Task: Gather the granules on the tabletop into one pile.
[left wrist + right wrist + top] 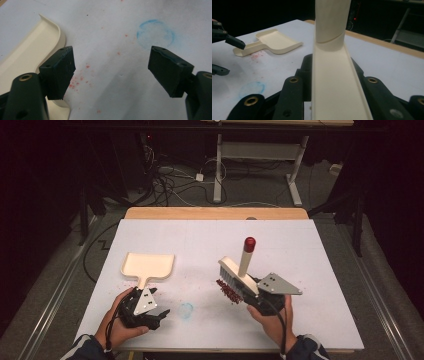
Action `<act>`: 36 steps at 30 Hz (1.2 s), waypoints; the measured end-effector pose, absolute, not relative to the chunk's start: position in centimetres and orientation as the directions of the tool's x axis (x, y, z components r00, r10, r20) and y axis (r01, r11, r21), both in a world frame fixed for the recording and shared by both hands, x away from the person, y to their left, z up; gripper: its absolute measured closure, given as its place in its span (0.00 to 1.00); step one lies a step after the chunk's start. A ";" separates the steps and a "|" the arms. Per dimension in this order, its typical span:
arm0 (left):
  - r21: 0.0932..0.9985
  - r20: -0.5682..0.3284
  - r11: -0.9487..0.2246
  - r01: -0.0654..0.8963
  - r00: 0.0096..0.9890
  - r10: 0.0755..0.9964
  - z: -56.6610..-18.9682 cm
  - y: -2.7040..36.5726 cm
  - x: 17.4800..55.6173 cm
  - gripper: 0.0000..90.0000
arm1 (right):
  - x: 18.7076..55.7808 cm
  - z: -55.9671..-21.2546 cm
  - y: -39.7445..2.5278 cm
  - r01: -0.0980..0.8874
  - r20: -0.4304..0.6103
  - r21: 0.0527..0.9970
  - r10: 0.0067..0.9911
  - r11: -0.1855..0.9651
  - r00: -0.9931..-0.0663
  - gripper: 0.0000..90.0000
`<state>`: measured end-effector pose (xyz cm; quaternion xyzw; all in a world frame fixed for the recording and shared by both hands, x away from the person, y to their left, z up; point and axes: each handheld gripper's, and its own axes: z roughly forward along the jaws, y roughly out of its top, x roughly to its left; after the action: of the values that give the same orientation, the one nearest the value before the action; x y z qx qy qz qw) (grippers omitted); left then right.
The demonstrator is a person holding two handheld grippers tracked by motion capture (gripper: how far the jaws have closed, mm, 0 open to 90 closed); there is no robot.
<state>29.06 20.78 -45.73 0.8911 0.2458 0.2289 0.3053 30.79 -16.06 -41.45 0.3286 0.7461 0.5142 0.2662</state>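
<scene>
From the high view, the left gripper [159, 316] sits low at the near left of the table [310, 250], jaws spread wide and holding nothing. Just beyond it lies the cream dustpan [149, 266], flat on the table, its handle pointing back toward that gripper. Over on the right, the right gripper [256, 296] is clamped on the brush [239, 272], whose body is tilted, the red-capped handle standing up and away, the bristles down at a red pile [229, 291] of crumbs. Between the two grippers, a faint blue ring [186, 309] is drawn on the table.

Left gripper view now: both black jaws stand far apart with bare table between them. The dustpan [27, 53] lies at the left, its handle running under the left jaw; whether jaw and handle touch, I cannot tell. Red specks [80, 80] are scattered beside that jaw, and the blue ring [155, 33] sits ahead, nearer the other jaw.

Right gripper view: the brush [334, 75] rises straight up the middle, a cream channel and round handle, pinched tight between the jaws on either side. Beyond it to the left, the dustpan [273, 41] rests on the table with a red smear [258, 55] by its handle. The left gripper [225, 53] shows at the left edge, its jaws apart. The blue ring [252, 89] lies near, at lower left.
</scene>
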 end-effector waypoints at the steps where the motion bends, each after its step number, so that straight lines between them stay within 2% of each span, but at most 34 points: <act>1: 0.656 0.260 -0.693 0.298 0.773 0.578 -45.7 20.7 29.0 0.23 | 30.7 -41.1 -16.7 0.218 -0.069 0.939 0.766 0.266 -0.639 0.75; 12: 0.647 0.268 -0.704 0.293 0.776 0.571 -45.7 20.5 29.0 0.23 | 30.2 -40.9 -22.3 0.267 -0.121 0.904 0.800 0.333 -0.587 0.75; 20: 0.643 0.268 -0.708 0.293 0.779 0.566 -45.8 20.5 29.0 0.23 | 28.6 -42.0 -24.5 0.310 -0.100 0.868 0.747 0.388 -0.657 0.75; 27: 0.633 0.277 -0.721 0.282 0.787 0.551 -45.9 20.1 29.1 0.23 | 28.7 -43.7 -23.4 0.352 -0.072 0.851 0.750 0.390 -0.658 0.75; 36: 0.634 0.274 -0.718 0.289 0.784 0.557 -45.9 20.3 29.1 0.23 | 28.9 -43.2 -21.7 0.294 -0.109 0.868 0.731 0.400 -0.674 0.75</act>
<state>29.07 20.32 -45.91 0.8980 0.2355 0.2291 0.2927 28.88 -21.66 -43.22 0.3202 0.7999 0.4441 0.2459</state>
